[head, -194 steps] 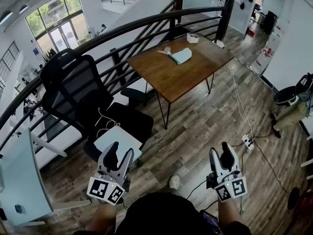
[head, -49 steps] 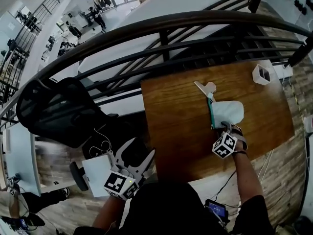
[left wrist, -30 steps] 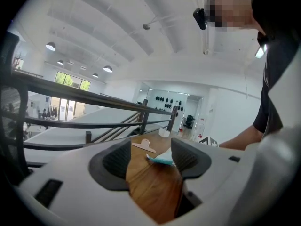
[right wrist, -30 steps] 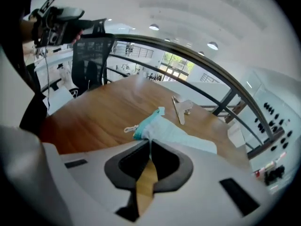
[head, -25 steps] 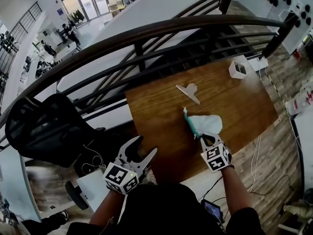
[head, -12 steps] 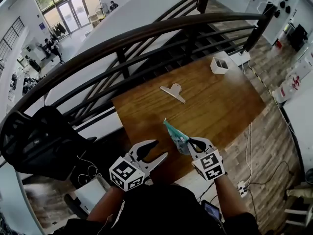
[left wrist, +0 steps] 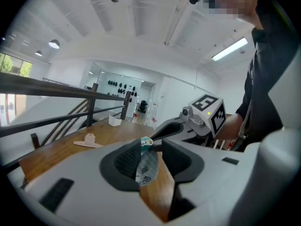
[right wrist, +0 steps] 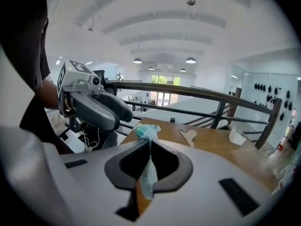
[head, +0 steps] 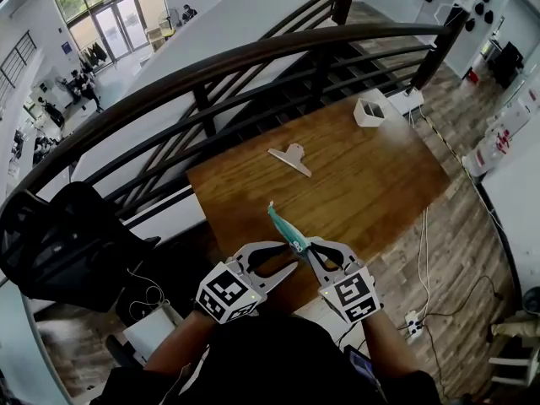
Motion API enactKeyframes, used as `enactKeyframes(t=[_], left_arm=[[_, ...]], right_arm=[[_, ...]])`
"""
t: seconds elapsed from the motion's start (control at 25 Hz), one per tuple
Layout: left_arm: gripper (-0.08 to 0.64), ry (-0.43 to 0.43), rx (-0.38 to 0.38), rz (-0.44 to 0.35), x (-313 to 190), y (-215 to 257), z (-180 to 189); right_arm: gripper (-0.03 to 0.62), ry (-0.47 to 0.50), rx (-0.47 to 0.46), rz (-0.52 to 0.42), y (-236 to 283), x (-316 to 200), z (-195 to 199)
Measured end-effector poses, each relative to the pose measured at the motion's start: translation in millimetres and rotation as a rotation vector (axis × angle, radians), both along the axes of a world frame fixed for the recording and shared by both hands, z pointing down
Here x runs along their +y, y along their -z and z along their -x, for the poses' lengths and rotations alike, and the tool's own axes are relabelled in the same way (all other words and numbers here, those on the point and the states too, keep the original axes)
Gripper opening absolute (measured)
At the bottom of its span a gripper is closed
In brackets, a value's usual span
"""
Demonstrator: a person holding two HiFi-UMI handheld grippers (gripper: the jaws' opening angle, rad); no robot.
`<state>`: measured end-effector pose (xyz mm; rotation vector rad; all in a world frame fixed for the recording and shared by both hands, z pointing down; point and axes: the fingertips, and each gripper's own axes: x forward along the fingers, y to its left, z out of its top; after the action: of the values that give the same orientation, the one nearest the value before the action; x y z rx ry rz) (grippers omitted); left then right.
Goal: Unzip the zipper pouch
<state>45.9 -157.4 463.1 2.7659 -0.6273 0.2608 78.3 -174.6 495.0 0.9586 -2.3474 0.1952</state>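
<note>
Table (head: 371, 184) top lies open; obstacles: flat clip (head: 290, 159) near the table's far edge, white box (head: 369, 111) at its far corner, railing (head: 253, 62) beyond.

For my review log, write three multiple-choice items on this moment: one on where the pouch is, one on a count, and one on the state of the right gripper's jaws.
1. Where is the pouch?
A. flat on the table
B. inside the white box
C. held in the air

2. How many things lie on the table?
A. none
B. two
C. four

3. The jaws of the right gripper are:
A. shut on the pouch
B. wide apart
C. shut, empty

Key:
1 C, the pouch hangs clear of the wood.
2 B, only a clip and the white box lie there.
3 A, the right gripper view shows the jaws pinching the fabric.
</note>
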Motion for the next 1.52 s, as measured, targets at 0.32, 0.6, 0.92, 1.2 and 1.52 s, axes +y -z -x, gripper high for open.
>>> enactKeyframes(t=[0.32,0.6,0.92,1.2,1.52], left_arm=[[0.146,-0.008,-0.02,-0.001,-3,3,-4],[0.149,-0.006,-0.002,0.063,-6,1,0],[0.118,-0.034,-0.018,0.068,-5,-5,2],[0.115,-0.095,-0.03,0.019,-1,2,8],[0.115,-0.086,0.012,0.043,0,5,14]], right_arm=[[0.009,0.045,0.025,-0.064,12,5,11],[0.008,0.071,0.085,-0.134,19,9,18],[0.006,0.076,0.091,-0.142,19,10,17],[0.006,0.114,0.034,-0.137,22,18,22],[0.006,0.136,0.029,-0.134,22,21,26]])
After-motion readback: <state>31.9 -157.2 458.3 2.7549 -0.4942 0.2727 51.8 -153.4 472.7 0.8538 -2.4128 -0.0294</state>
